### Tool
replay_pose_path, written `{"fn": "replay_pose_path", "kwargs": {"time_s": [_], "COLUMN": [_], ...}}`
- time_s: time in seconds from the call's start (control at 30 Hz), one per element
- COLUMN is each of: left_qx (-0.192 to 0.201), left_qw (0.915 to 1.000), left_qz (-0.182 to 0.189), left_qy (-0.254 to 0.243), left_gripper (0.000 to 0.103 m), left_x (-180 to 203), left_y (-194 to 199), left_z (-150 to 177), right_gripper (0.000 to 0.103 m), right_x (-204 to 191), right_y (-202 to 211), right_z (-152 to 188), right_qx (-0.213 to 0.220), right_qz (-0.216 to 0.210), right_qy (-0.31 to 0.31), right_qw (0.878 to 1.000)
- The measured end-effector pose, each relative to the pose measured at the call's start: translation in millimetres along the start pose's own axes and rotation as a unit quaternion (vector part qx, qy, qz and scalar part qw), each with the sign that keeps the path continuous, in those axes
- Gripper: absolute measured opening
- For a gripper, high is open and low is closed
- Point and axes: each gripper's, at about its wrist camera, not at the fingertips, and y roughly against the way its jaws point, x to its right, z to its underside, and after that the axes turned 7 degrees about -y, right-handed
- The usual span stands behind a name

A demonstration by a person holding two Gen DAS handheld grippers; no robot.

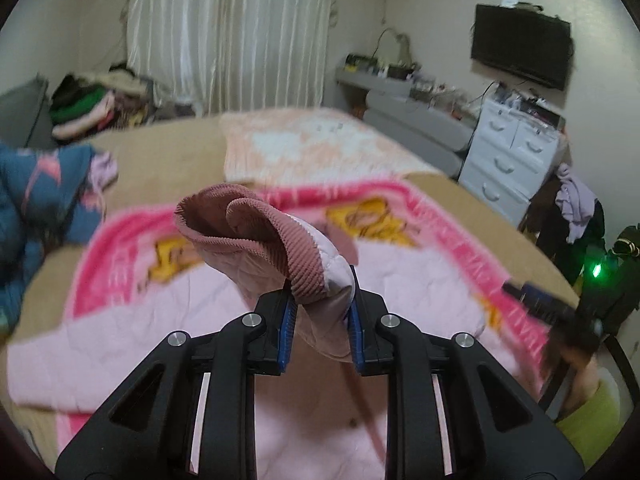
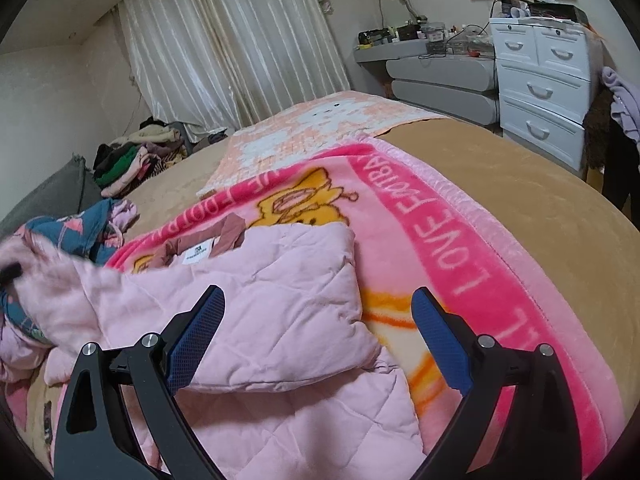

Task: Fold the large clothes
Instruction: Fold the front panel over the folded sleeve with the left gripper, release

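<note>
1. Jacket sleeve, pale pink and quilted with a ribbed dusty-pink cuff, is clamped in my left gripper; the blue pads are pressed narrow on the fabric just below the cuff, and the cuff stands up above the fingers.
2. My right gripper is spread wide and grips nothing; its blue pads hang over the folded part of the pink quilted jacket.
3. I see the jacket lying across a pink blanket with white lettering and a yellow cartoon print; its neck label faces up near the dark-pink collar.
4. That blanket lies on the bed, which has a tan cover, and a peach-and-white checked blanket lies farther up it.
5. A blue patterned garment is bunched at the left edge of the bed, beside the jacket.
6. Beyond the bed I can make out a pile of clothes, pale curtains, a white chest of drawers and a wall-mounted screen.
7. In the left wrist view, a yellow-green sleeve shows at the lower right, blurred.
</note>
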Motion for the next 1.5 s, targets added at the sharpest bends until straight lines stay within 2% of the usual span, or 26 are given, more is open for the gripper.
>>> {"fn": "replay_pose_path", "kwargs": {"time_s": [0.13, 0.27, 0.47, 0.57, 0.73, 0.87, 1.0, 1.2, 1.5], "left_qx": [0.020, 0.012, -0.039, -0.072, -0.113, -0.134, -0.155, -0.178, -0.183], "left_qw": [0.9994, 0.9995, 0.9966, 0.9929, 0.9861, 0.9826, 0.9802, 0.9757, 0.9727], "left_qz": [-0.016, -0.029, -0.044, -0.041, -0.043, -0.048, -0.053, -0.051, -0.055], "left_qy": [-0.021, -0.007, 0.057, 0.085, 0.114, 0.119, 0.111, 0.117, 0.133], "left_gripper": [0.014, 0.014, 0.015, 0.015, 0.016, 0.017, 0.019, 0.023, 0.034], "left_x": [6.8, -8.2, -60.5, -82.0, -104.8, -112.6, -111.9, -113.6, -113.1], "left_y": [-2.2, -22.3, -56.6, -70.7, -88.7, -99.5, -106.3, -117.3, -118.9], "left_z": [-37.8, -40.3, 10.4, 51.3, 104.2, 133.8, 151.4, 172.2, 178.9], "right_gripper": [0.094, 0.094, 0.094, 0.094, 0.094, 0.094, 0.094, 0.094, 0.094], "right_x": [-1.0, -6.0, -17.0, -26.3, -43.2, -57.7, -61.1, -48.3, -37.9], "right_y": [2.3, 2.4, -13.0, -24.4, -48.9, -69.3, -87.4, -112.7, -116.0], "right_z": [1.0, 3.1, 11.0, 16.0, 24.5, 35.7, 46.9, 61.0, 62.9], "right_qx": [0.000, -0.002, -0.026, -0.044, -0.072, -0.092, -0.119, -0.168, -0.170], "right_qz": [-0.011, -0.017, -0.016, -0.013, -0.011, 0.003, 0.009, 0.051, 0.050], "right_qy": [-0.007, 0.000, 0.023, 0.040, 0.070, 0.109, 0.128, 0.130, 0.100], "right_qw": [1.000, 1.000, 0.999, 0.998, 0.995, 0.990, 0.985, 0.976, 0.979]}}
